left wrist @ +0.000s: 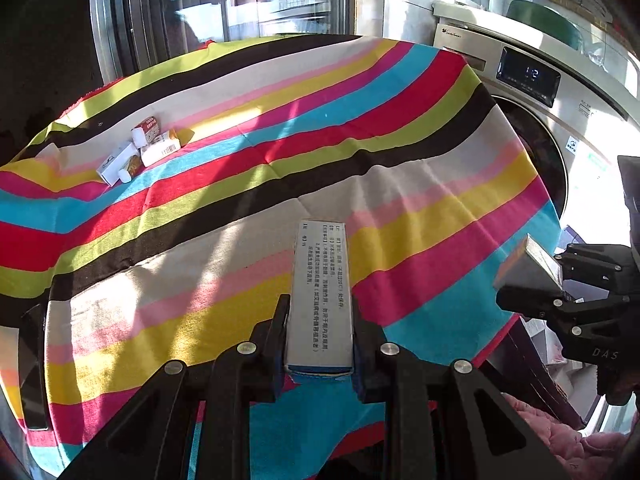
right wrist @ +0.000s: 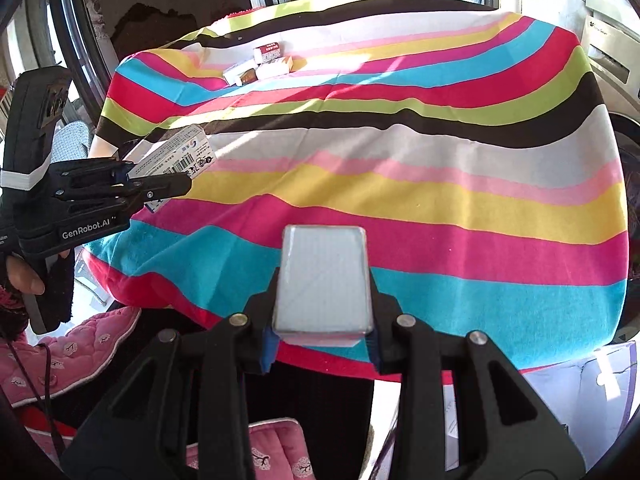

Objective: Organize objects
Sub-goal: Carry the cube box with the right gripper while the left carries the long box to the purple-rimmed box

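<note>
Left gripper jaws clamp printed box; right gripper jaws clamp blank box; washer display visible only left view.

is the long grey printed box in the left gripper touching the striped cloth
Apart. The right wrist view shows the left gripper holding the long grey printed box in the air beyond the edge of the striped cloth, with a visible gap.
</note>
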A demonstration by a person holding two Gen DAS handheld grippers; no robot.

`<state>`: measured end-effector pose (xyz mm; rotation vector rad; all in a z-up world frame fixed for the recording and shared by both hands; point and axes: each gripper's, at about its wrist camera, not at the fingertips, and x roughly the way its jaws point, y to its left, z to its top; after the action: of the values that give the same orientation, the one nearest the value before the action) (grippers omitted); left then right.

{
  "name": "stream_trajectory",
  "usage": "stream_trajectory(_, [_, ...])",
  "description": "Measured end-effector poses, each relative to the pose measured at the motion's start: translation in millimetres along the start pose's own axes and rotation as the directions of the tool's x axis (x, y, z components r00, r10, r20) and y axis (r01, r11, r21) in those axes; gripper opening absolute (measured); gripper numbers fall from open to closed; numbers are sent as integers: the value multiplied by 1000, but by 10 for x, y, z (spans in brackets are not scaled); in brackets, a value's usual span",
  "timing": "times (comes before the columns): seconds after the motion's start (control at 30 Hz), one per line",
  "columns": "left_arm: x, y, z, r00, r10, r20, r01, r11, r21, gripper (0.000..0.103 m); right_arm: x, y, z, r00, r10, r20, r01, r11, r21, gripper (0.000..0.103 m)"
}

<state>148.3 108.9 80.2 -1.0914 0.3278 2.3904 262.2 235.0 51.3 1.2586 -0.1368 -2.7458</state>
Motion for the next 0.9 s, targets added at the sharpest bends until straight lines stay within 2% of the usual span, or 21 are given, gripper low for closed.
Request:
stream_trajectory(0.17, [-101,-340,159,998,-56,4,56,994,94,26,-216,-155,-77,999,-33,10,33,999,11,39])
stream_trajectory(0.33, [-97,-790,279,992,-124,-25,127,967,219,26,-383,-318,-253,997,-82,-9,83,996,35,39])
stream_trajectory(0.5, [-47,-1275,315,977,-193,-89,212,916,340,26,-524,-577,-461,992,-124,-32,127,986,108,39])
stream_trajectory(0.6, [-11,-1519,314,966,-225,-123,256,889,380,26,-580,-729,-569,989,-144,-41,148,978,147,39])
stream_trajectory(0.77, [32,-1901,249,952,-246,-182,303,840,449,26,-655,-884,-717,983,-176,-57,184,967,177,39])
stream_trajectory(0.9, [90,-2224,117,940,-245,-238,337,784,522,26,-741,-1163,-869,962,-259,-86,272,939,210,39])
